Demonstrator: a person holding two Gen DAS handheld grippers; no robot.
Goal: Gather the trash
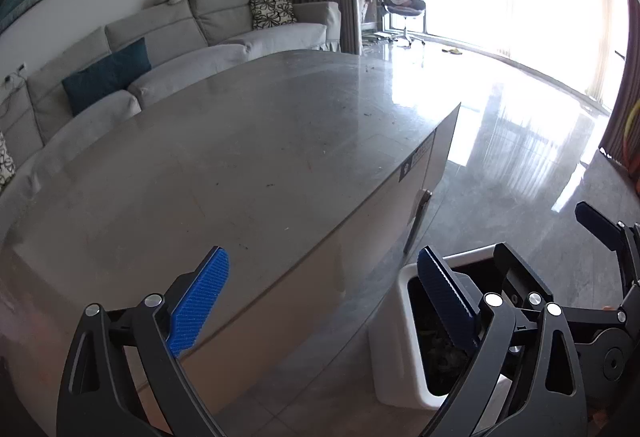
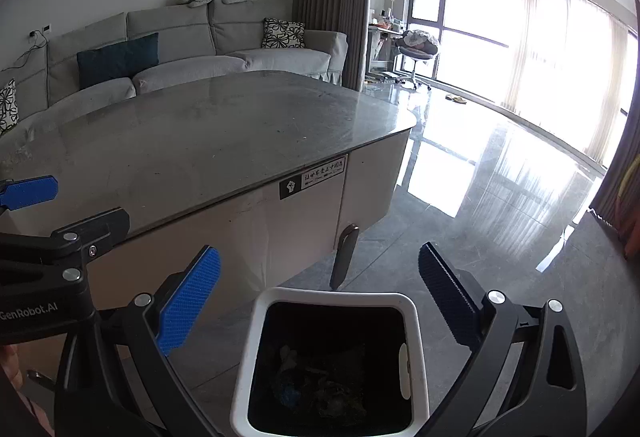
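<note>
A white trash bin [image 2: 412, 321] with a black liner stands on the floor by the table; crumpled trash [image 2: 320, 385] lies at its bottom. My right gripper [image 2: 320, 301] is open and empty, directly above the bin's mouth. My left gripper [image 1: 324, 301] is open and empty, over the table's front edge, with the bin [image 1: 386, 357] below its right finger. The right gripper [image 1: 600, 233] also shows at the right edge of the left wrist view. The left gripper's blue fingertip [image 2: 28, 191] shows at the left of the right wrist view.
A grey marble-top table [image 2: 208, 133] with white cabinet sides and a metal handle [image 2: 344, 257] fills the middle. A grey sofa [image 2: 188, 49] with cushions stands behind it. Glossy grey floor [image 2: 500, 205] extends right toward bright windows and an office chair [image 2: 416, 53].
</note>
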